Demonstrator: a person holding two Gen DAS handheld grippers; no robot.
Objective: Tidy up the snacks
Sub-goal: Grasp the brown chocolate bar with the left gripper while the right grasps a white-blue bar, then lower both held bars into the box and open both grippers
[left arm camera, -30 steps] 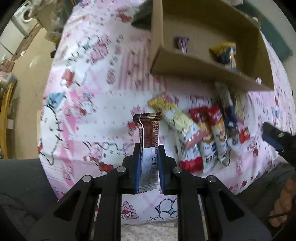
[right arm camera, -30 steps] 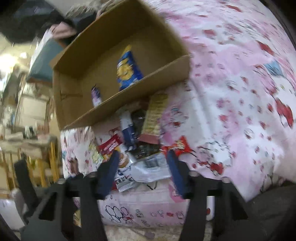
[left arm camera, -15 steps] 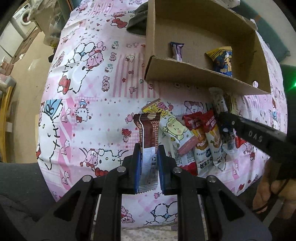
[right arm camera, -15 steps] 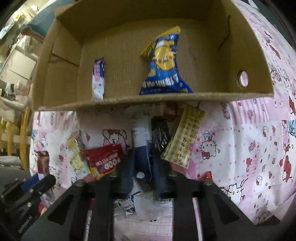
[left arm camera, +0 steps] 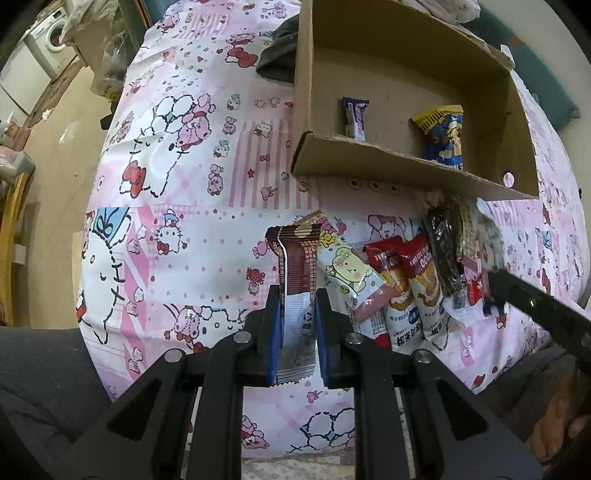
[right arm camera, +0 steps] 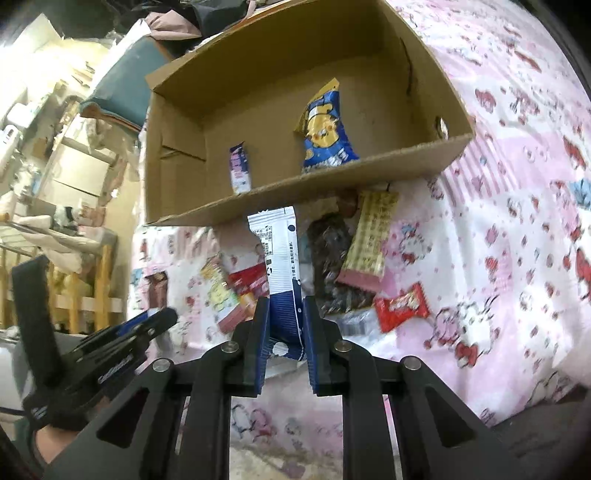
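Here, two snacks are in my grip. My left gripper [left arm camera: 297, 325] is clamped on a brown-and-white bar wrapper [left arm camera: 297, 284], which stands upright between the blue pads, its crimped brown end pointing away from me. My right gripper [right arm camera: 284, 332] is clamped on a white-and-blue packet [right arm camera: 280, 258], whose white printed end reaches up toward the front wall of the cardboard box [right arm camera: 295, 192].

The other loose snacks lie in a row on the pink cartoon-print cloth [left arm camera: 192, 229], just in front of the box: a pale packet with a yellow cartoon face [left arm camera: 351, 273], two red-and-white packets [left arm camera: 406, 284] side by side, a dark packet [left arm camera: 443, 254], a tan printed bar [right arm camera: 369, 240] and a small red packet [right arm camera: 400, 306]. In the left wrist view my right gripper shows as a black arm at the right end of that row.

Inside the open cardboard box lie two snacks, well apart: a small purple-and-white bar [left arm camera: 354, 118] on the left and a blue-and-yellow bag [left arm camera: 441, 136] on the right. A dark piece of cloth [left arm camera: 277, 55] lies by the box's far left corner.

Beyond the cloth's left edge there are a floor and a washing machine [left arm camera: 51, 33].
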